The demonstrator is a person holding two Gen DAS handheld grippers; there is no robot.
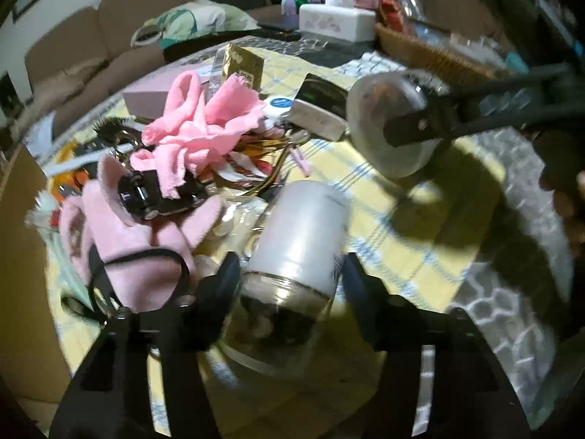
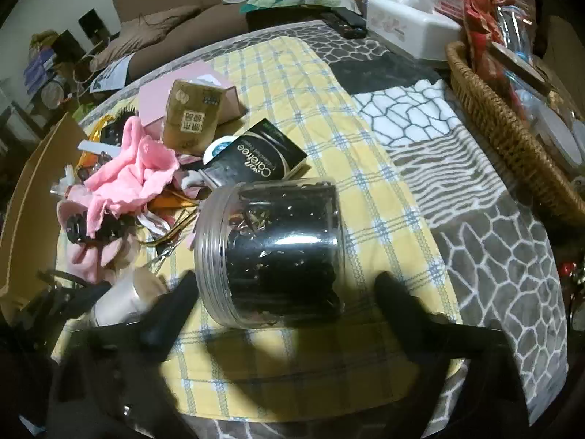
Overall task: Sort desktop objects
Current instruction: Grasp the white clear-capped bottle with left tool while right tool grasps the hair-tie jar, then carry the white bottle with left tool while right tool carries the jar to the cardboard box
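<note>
My left gripper (image 1: 289, 274) clamped on white-capped glass bottle (image 1: 292, 252), lying on yellow plaid cloth (image 1: 402, 234). My right gripper (image 2: 285, 292) straddles clear jar of dark clips (image 2: 274, 248), lying on side; pad contact unclear. Probably lifting both clear of pink-towel clutter (image 1: 204, 124) behind. Wicker basket (image 2: 512, 131) farther right.

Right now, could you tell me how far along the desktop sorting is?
Done: nothing visibly sorted; the pink cloth, gold box and black box lie clustered together. In hand: the left gripper straddles the white-capped bottle, the right gripper the clear jar, both lying on their sides. Left: essentially everything.
</note>
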